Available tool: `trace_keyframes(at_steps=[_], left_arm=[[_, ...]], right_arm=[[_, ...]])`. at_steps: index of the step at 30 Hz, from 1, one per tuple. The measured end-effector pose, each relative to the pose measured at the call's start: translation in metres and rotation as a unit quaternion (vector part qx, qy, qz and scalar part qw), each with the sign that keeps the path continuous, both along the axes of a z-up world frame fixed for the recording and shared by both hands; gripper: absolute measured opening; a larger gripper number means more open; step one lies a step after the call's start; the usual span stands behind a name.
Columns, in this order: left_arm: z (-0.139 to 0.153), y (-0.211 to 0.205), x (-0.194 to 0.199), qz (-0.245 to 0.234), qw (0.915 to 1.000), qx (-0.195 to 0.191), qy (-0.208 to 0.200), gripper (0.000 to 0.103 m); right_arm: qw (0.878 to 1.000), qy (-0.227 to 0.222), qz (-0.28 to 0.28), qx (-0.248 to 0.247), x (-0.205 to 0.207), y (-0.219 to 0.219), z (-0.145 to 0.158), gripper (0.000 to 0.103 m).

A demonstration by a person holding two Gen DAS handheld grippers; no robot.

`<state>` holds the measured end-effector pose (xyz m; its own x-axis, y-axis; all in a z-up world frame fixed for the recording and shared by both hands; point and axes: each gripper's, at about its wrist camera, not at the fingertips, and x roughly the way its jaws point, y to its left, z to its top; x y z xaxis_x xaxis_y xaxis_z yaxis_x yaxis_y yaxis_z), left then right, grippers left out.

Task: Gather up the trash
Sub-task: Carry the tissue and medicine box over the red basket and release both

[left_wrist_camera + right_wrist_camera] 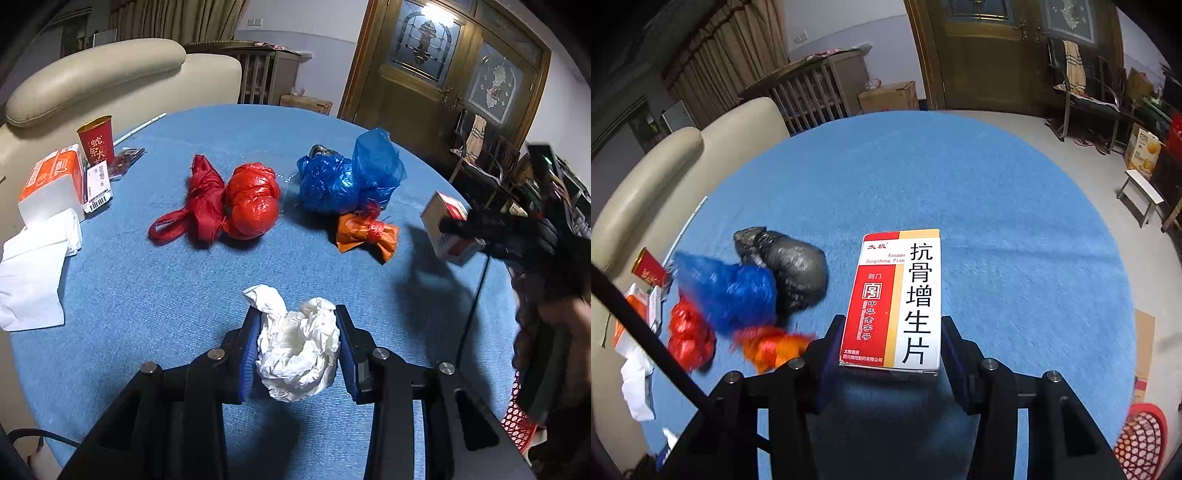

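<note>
A: Blue cloth [155, 302] is seen spread over the round table, and every place is given from it. What is held above its near edge?

B: A crumpled white tissue [297, 350] is clamped between the blue pads of the left gripper [298, 349], the jaws being drawn in narrowly against it, clear of the cloth. A red-and-white medicine box [892, 301] is gripped at its lower sides by the right gripper [892, 343], upright over the cloth's right half.

A: And what is left lying on the cloth?

B: Near its middle a tied red plastic bag [229, 201] is found, and to the right of that a blue bag [349, 177], with a small orange bag [364, 232] just in front of it and a black bag [790, 267] behind it. At the cloth's left edge a tissue pack [51, 181], loose white tissues [33, 273] and a red paper cup [96, 138] are gathered. A red mesh basket [1141, 439] is seen below the cloth's near right rim.
</note>
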<state>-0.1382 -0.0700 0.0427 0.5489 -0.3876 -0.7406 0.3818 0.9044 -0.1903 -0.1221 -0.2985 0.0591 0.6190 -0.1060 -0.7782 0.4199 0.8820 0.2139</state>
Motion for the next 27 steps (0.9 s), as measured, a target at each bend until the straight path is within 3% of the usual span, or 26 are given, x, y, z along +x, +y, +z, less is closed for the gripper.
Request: trace_keyframes(at_steps=[8, 19, 27], left_arm=[[0.011, -0.009, -0.012, -0.005, 0.9999, -0.003, -0.01, 0.04], [0.03, -0.021, -0.03, -0.009, 0.9996, 0.006, -0.028, 0.04], [0.041, -0.05, -0.043, -0.038, 0.9982, 0.017, -0.043, 0.04]], right_arm=[[0.999, -0.025, 0.001, 0.03, -0.065, 0.011, 0.004, 0.052], [0.995, -0.076, 0.007, 0.062, -0.12, 0.022, 0.022, 0.052], [0.993, -0.098, -0.004, 0.069, -0.17, 0.008, 0.028, 0.052]])
